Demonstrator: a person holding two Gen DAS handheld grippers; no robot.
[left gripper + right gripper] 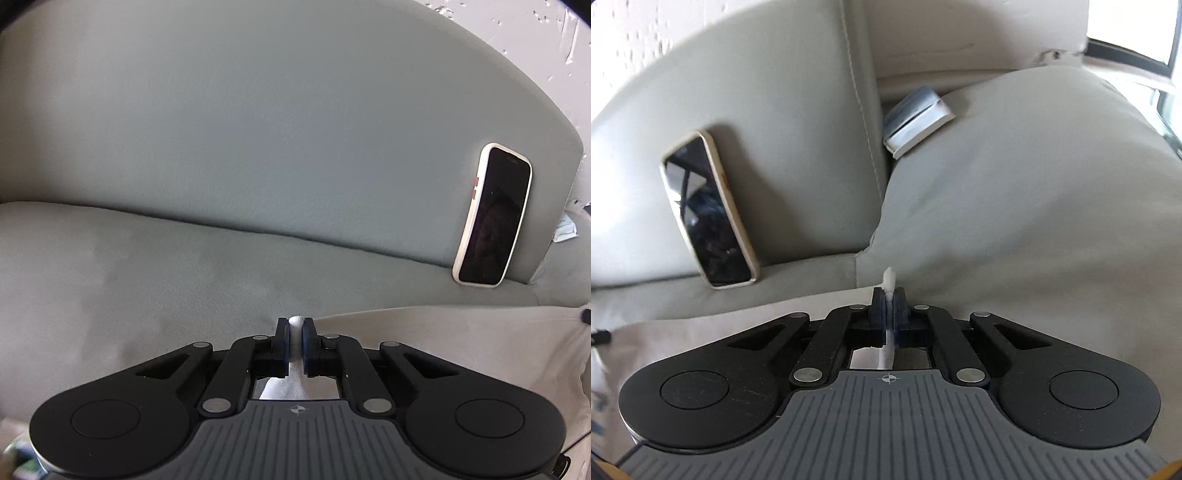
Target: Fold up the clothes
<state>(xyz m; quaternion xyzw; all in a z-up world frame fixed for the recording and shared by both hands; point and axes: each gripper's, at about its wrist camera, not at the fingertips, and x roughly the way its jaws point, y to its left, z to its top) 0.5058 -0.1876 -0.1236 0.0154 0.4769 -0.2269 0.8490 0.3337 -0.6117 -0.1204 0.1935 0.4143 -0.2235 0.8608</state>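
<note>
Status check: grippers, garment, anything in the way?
Left gripper and right gripper shut on beige garment edge. Phone against sofa backrest, clear of cloth.

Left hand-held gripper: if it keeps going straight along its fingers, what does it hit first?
Probably the grey sofa seat cushion just past the pinched cloth in the left hand-held gripper; the backrest lies beyond. Depth is unclear.

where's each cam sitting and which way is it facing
Left wrist: sits on the left gripper, looking down along its fingers at the sofa seat and backrest; jaws shut on pale cloth.
Right wrist: sits on the right gripper, facing the sofa corner and cushion; jaws shut on the cloth.
Shared: the phone leaning on the backrest, and the cloth.
</note>
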